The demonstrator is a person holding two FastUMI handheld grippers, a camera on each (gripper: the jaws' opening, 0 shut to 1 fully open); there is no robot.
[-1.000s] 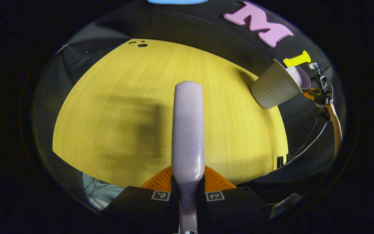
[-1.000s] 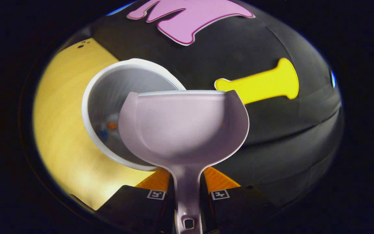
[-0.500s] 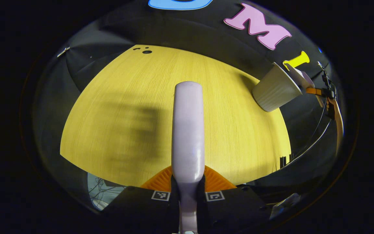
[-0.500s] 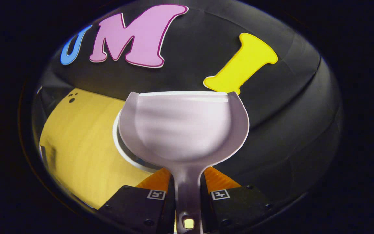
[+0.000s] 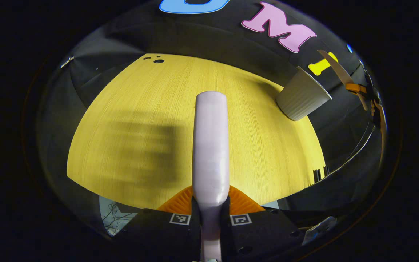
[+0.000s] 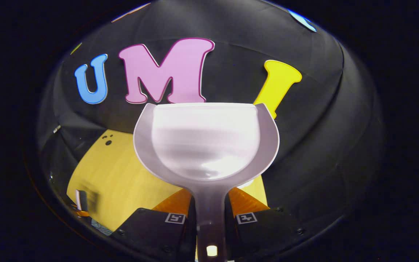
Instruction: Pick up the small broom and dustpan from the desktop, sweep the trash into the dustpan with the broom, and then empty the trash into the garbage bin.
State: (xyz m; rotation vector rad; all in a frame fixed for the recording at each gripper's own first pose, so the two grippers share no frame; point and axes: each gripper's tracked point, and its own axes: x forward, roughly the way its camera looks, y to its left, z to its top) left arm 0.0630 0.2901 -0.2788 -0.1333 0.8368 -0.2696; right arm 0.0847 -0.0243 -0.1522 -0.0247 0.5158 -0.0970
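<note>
right hand-held gripper (image 6: 210,217) pinches the dustpan (image 6: 206,142), pan bare; left hand-held gripper (image 5: 210,217) pinches the broom (image 5: 210,145). tabletop (image 5: 140,109) swept, garbage bin (image 5: 301,99) upright: emptying judged done.

- Tabletop (image 5: 151,120) is lit bright and warm from above, with a soft, smeared shadow left of the broom handle (image 5: 210,145)
- Dustpan (image 6: 206,145) bowl shows streaky glare — slightly motion-blurred
- Heavy fisheye bending at the edges, and the corners go dim
</note>
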